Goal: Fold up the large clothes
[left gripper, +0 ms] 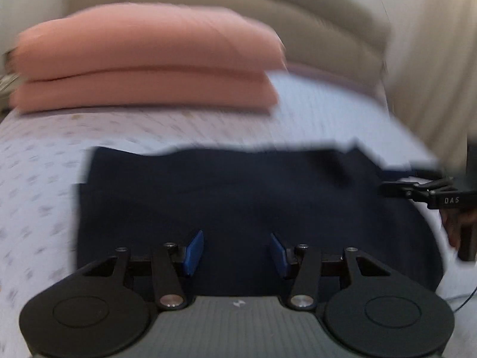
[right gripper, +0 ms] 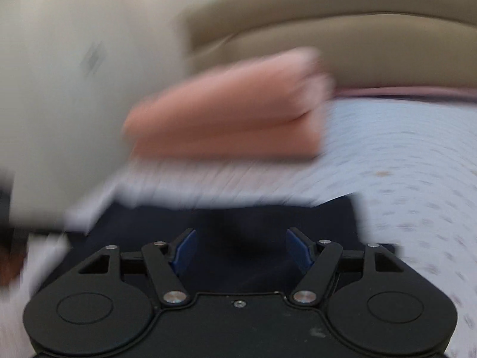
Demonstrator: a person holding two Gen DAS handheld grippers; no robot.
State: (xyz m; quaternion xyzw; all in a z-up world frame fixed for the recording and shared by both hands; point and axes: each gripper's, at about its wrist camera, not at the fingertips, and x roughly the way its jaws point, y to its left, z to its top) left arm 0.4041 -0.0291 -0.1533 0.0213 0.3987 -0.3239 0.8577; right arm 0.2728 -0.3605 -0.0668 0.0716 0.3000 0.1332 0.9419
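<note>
- The left gripper (left gripper: 237,252) is held with its blue pads apart, nothing between them.
- A navy garment (left gripper: 238,208) is spread beneath and ahead of the fingers.
- Folded pink cloth (left gripper: 143,68) is stacked beyond (blurred).
- The right gripper (left gripper: 387,189) is seen to the right.
</note>
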